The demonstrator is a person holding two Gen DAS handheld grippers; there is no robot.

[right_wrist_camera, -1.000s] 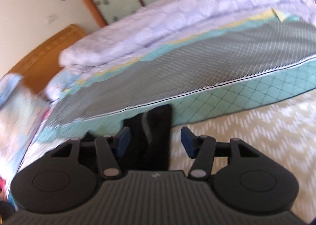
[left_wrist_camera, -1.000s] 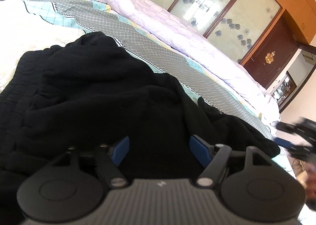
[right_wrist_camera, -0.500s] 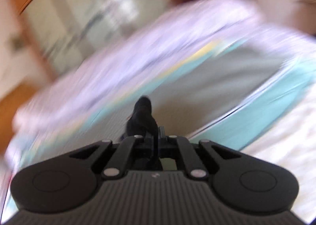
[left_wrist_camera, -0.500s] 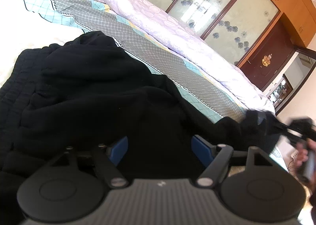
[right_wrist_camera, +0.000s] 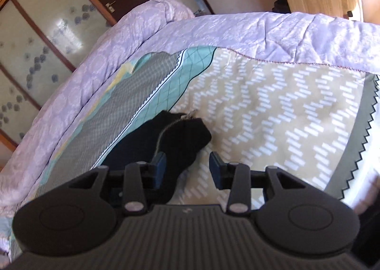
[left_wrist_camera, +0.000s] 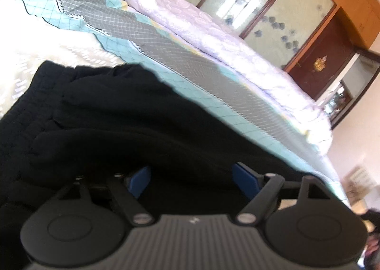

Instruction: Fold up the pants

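Observation:
Black pants point(left_wrist_camera: 114, 123) lie spread on the bed and fill the lower left of the left wrist view. My left gripper point(left_wrist_camera: 192, 179) is open, its blue pads low over the black cloth. In the right wrist view a pant leg end point(right_wrist_camera: 166, 134) with a silver zipper point(right_wrist_camera: 171, 125) lies flat on the bedsheet. My right gripper point(right_wrist_camera: 187, 168) is open and empty just above it; the left pad is over the cloth, the right pad over bare sheet.
The bed has a patterned sheet point(right_wrist_camera: 273, 113) of beige, teal and grey. A rolled lilac quilt point(left_wrist_camera: 213, 39) runs along the far side, with a wardrobe with glass doors point(left_wrist_camera: 249, 2) behind. The quilt point(right_wrist_camera: 285, 35) also covers the foot of the bed.
My right gripper was open, shut on the pant leg end and pulled it out, and is open again with the leg lying flat. The pants look stretched straighter in the left view.

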